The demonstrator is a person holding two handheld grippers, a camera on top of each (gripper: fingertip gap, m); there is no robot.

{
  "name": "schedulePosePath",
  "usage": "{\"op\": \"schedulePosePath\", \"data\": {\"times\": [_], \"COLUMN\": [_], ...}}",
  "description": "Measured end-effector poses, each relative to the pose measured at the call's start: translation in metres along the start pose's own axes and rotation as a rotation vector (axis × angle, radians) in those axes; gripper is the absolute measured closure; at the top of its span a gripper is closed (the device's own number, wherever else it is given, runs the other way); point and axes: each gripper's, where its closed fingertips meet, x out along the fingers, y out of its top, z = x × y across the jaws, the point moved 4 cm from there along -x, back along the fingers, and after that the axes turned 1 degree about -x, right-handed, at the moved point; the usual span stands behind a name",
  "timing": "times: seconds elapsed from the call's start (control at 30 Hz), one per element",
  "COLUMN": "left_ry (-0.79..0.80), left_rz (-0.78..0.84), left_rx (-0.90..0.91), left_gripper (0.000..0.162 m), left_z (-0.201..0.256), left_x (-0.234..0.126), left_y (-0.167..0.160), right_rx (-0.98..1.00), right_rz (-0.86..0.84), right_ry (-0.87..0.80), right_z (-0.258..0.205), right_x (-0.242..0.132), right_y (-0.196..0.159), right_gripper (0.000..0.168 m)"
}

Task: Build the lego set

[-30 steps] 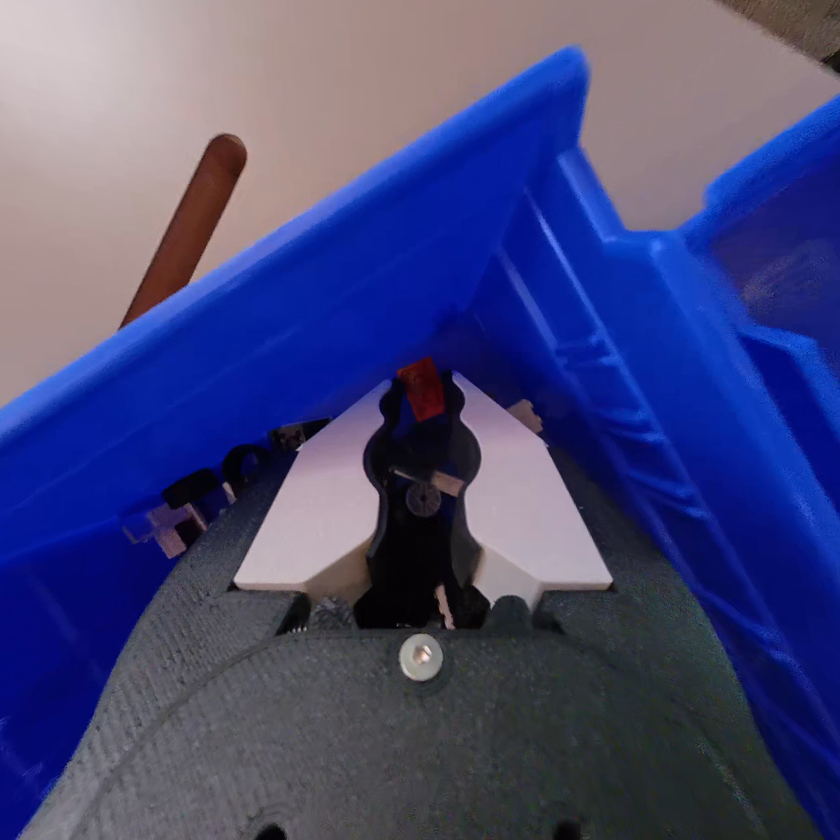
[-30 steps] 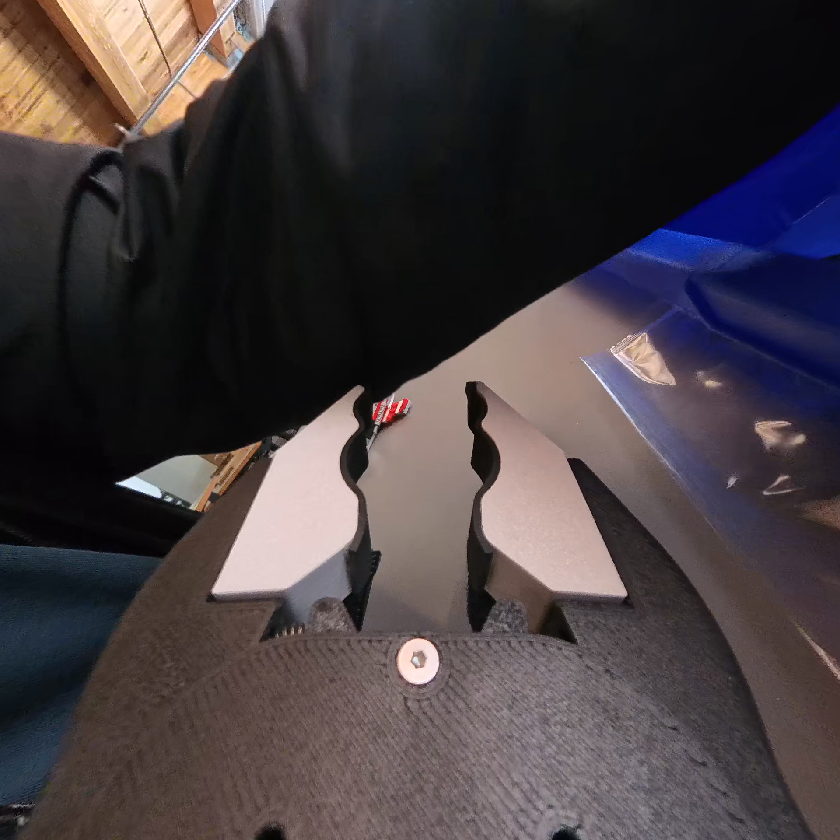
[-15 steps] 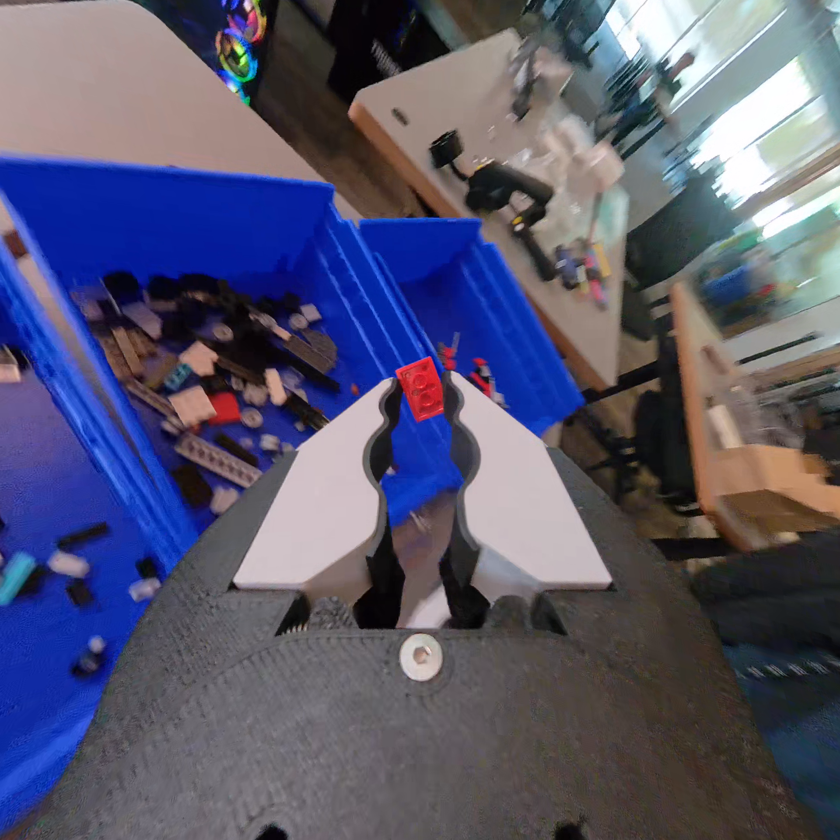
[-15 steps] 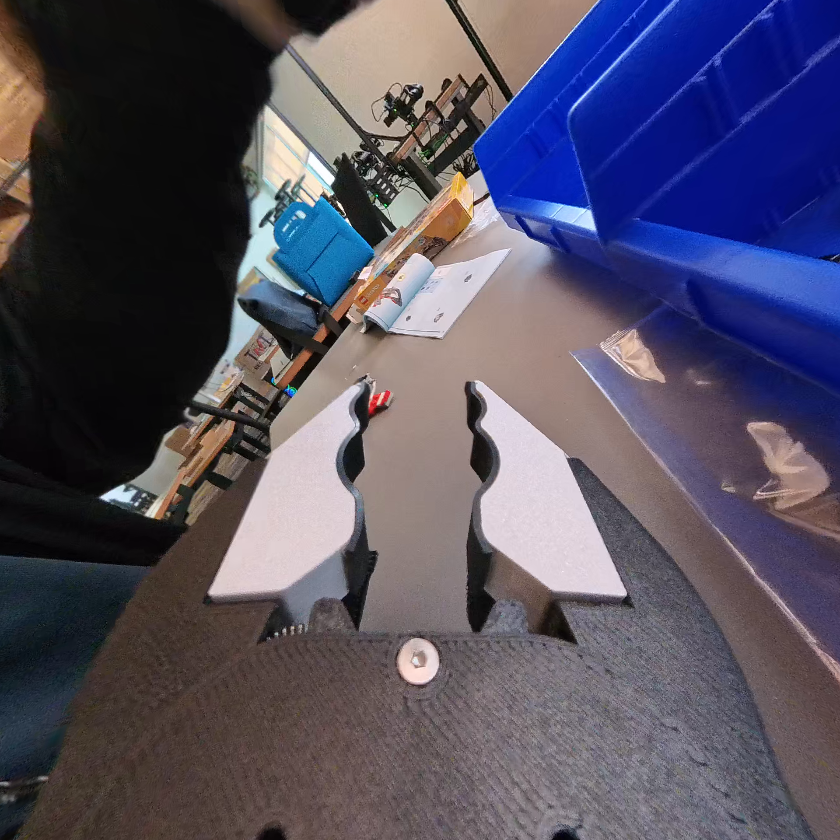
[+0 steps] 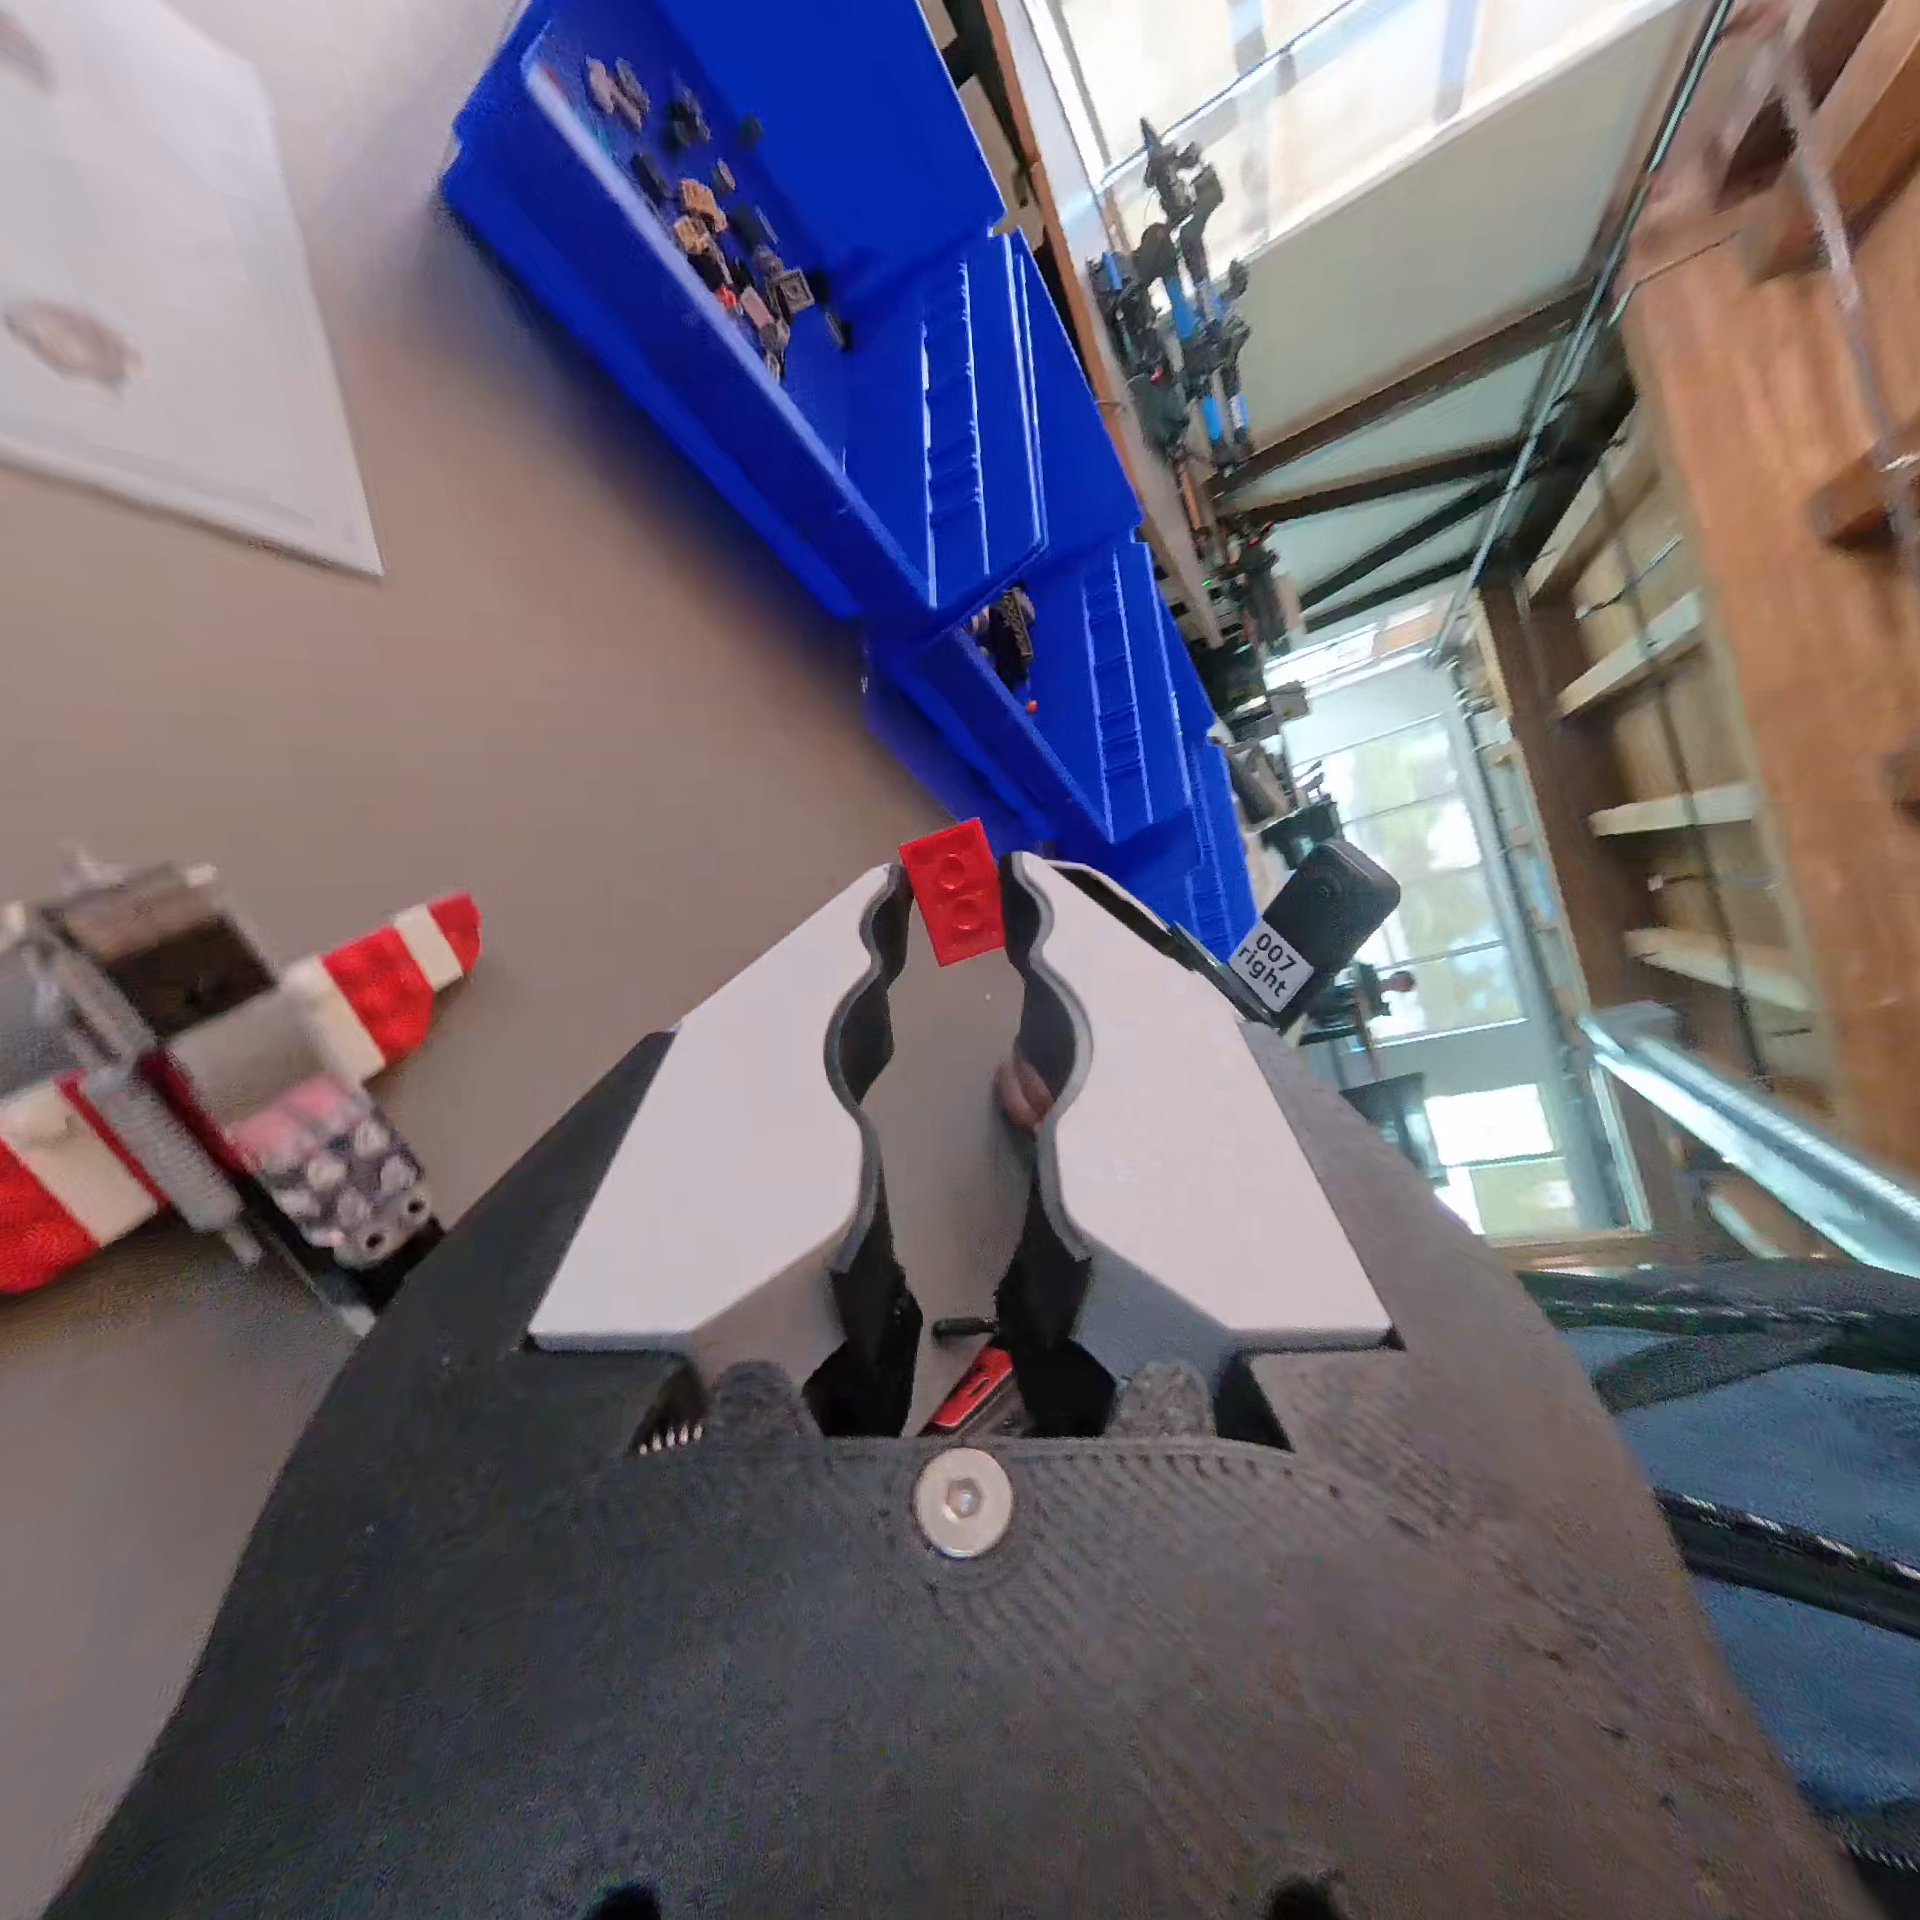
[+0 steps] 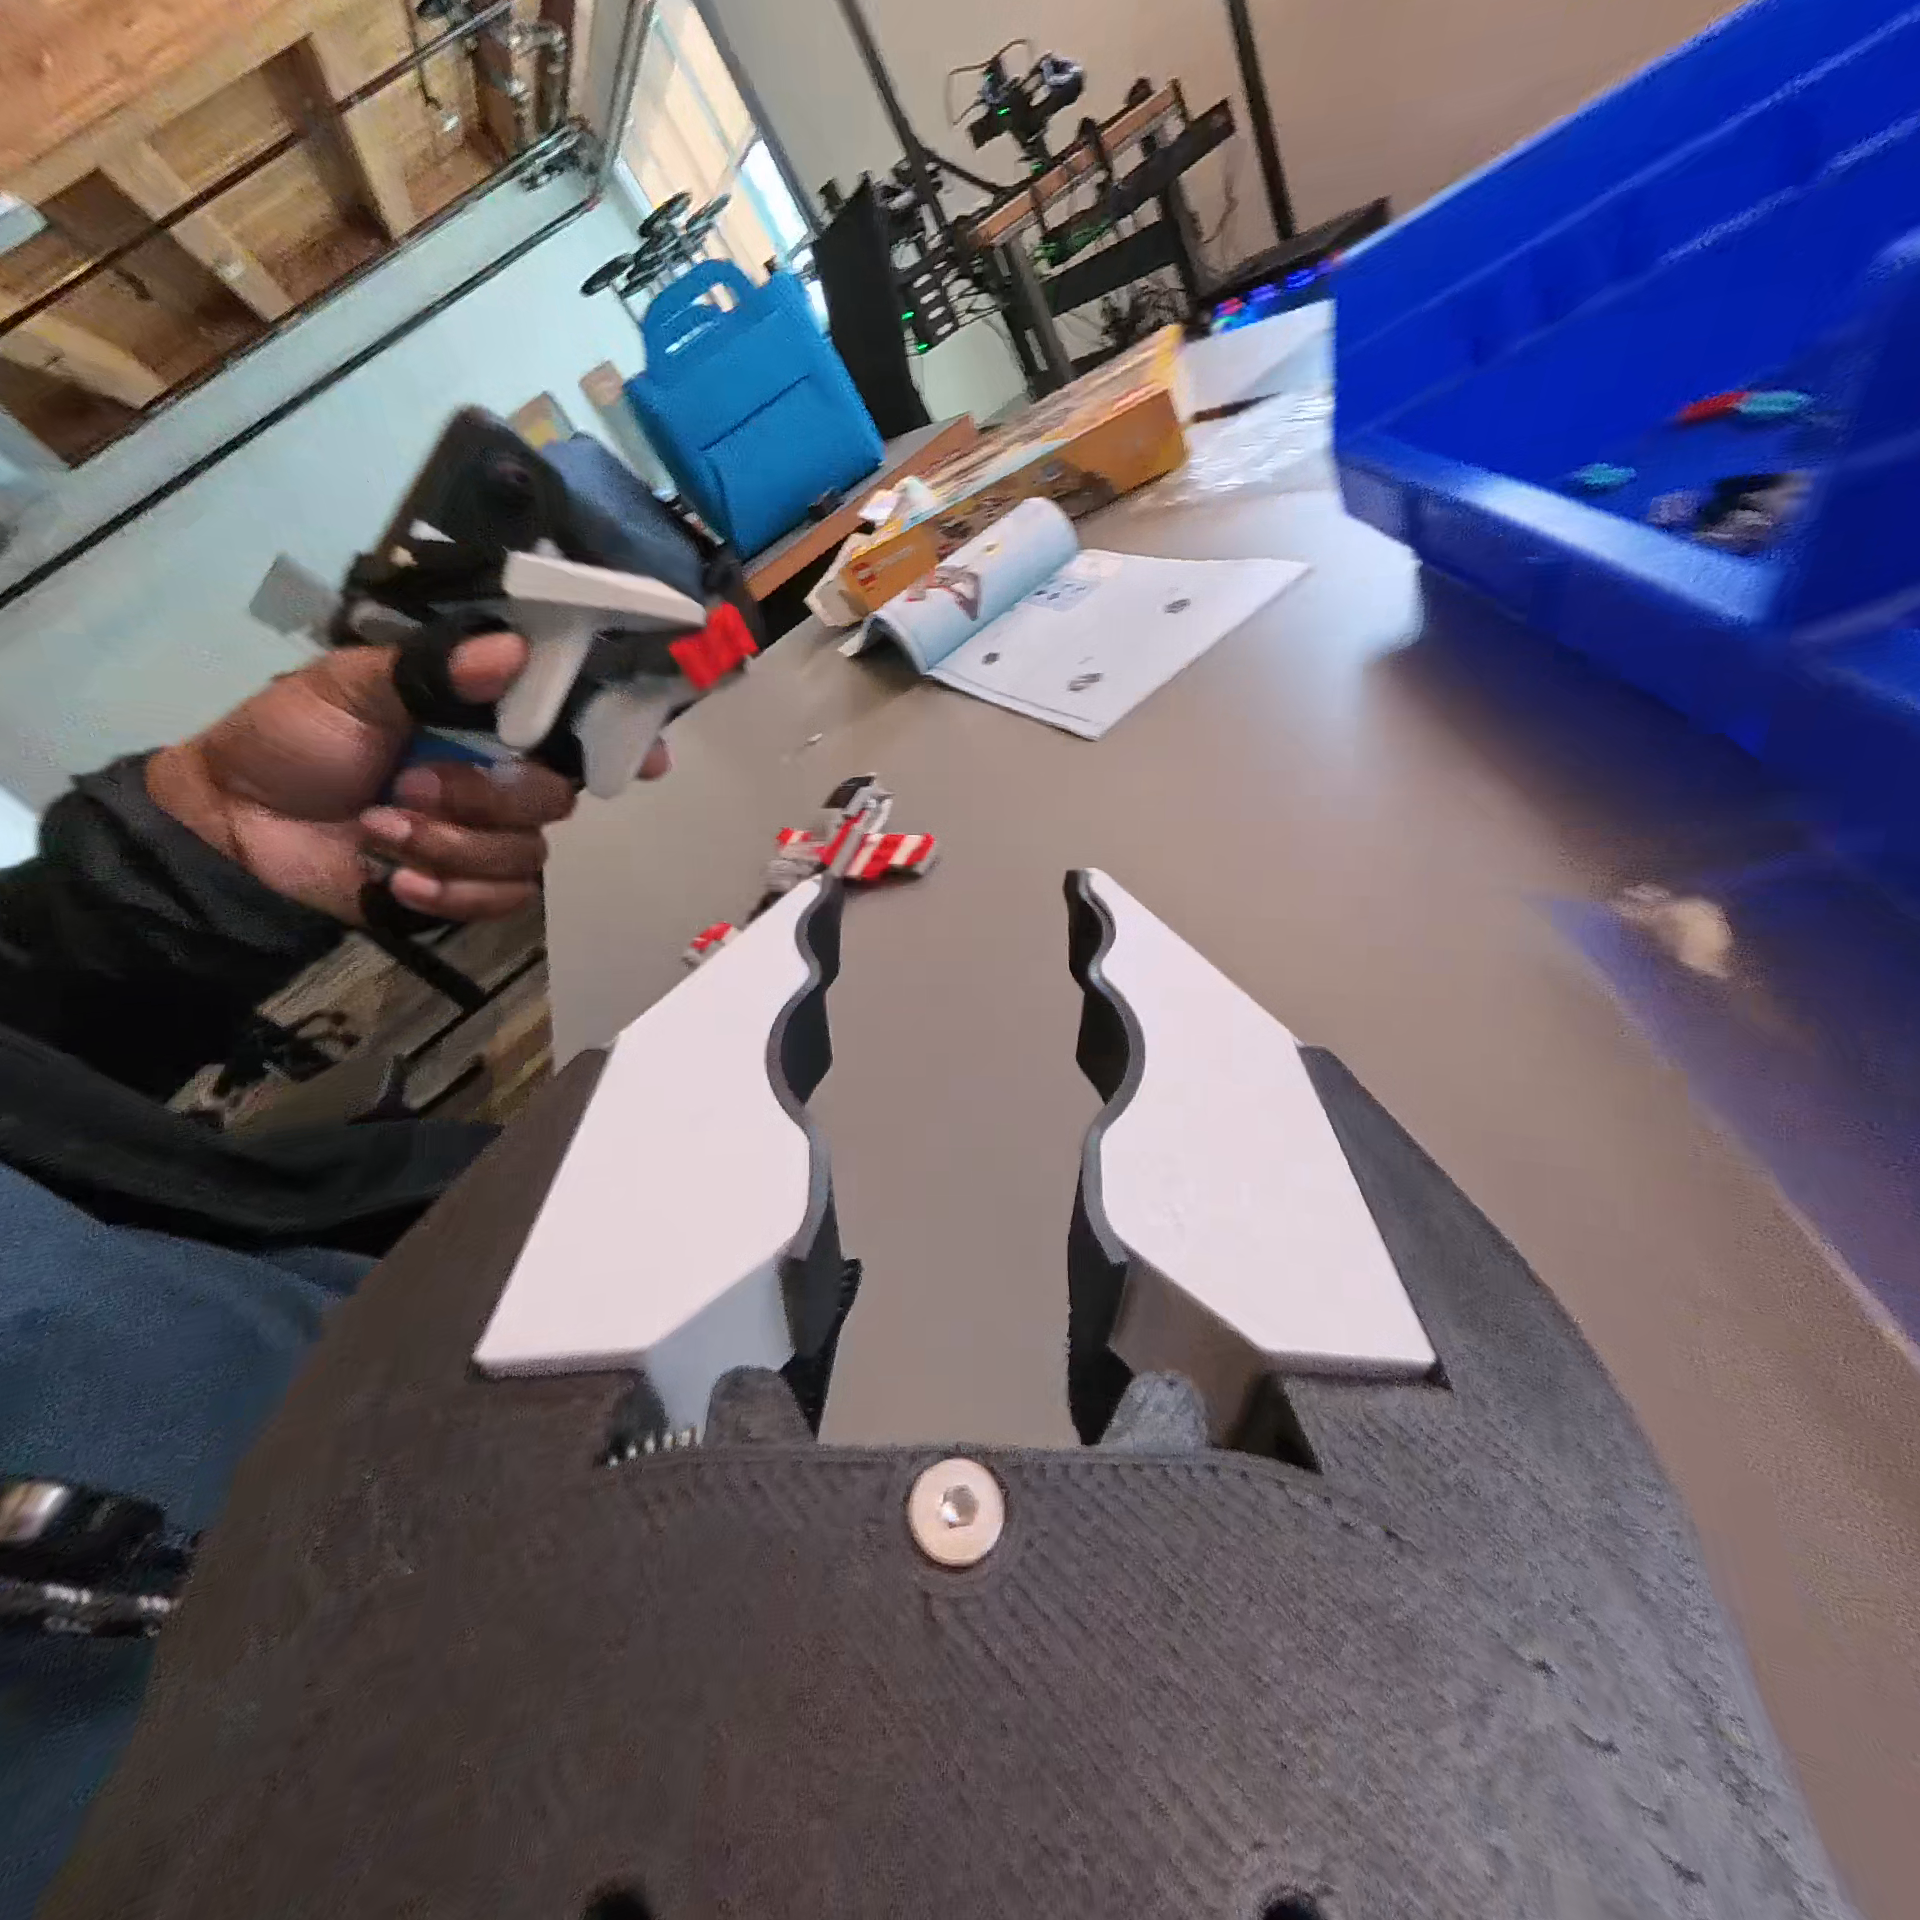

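Broadly, the grey table (image 6: 1195,831) fills both views and serves as the landmark. Only the right wrist view shows the room beyond the table's far end: wooden shelving, a blue bag (image 6: 753,416), desks with equipment, and at that end a yellow box (image 6: 1081,447) with an open instruction booklet (image 6: 1081,634) lying in front of it. Blue bins (image 5: 831,312) holding small loose pieces line one long side of the table; the left wrist view shows them as a row, while the right wrist view catches just one bin corner (image 6: 1621,499).

On the table's middle lies the partly built lego model (image 6: 857,847), red and white striped with grey and black parts; in the left wrist view it sits close and blurred at the left (image 5: 208,1091), so its detail is hard to make out.

The left gripper (image 5: 951,899) has its tips pinched on a small red lego plate (image 5: 954,904), held above the table near the model; the right wrist view shows the same gripper (image 6: 717,644) in a person's hand (image 6: 353,769) over the table's near edge. The right gripper (image 6: 945,914) has its jaws spread wide with nothing between them, low over bare table just short of the model. Its camera (image 5: 1320,914) peeks out behind the left gripper's tips. Bare tabletop lies between model, booklet and bins.
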Motion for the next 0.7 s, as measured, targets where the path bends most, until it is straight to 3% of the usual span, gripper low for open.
{"op": "schedulePosePath", "data": {"times": [0.2, 0.47, 0.6, 0.7], "left_ry": [-0.135, -0.256, -0.298, -0.301], "left_rz": [-0.072, -0.11, -0.084, -0.066], "left_rx": [-0.037, -0.081, -0.156, -0.186], "left_gripper": [0.144, 0.144, 0.144, 0.144], "left_z": [-0.006, -0.009, -0.018, -0.027], "left_x": [0.002, -0.017, -0.032, -0.039], "left_y": [-0.037, -0.049, -0.053, -0.056], "right_rx": [-0.155, -0.347, -0.336, -0.337], "right_rz": [-0.074, -0.173, -0.196, -0.223], "right_ry": [0.16, 0.198, 0.219, 0.245], "right_z": [-0.063, -0.101, -0.108, -0.115], "right_x": [0.058, 0.103, 0.122, 0.133], "right_y": [-0.007, -0.025, -0.03, -0.035], "right_gripper": [0.117, 0.112, 0.119, 0.135]}}
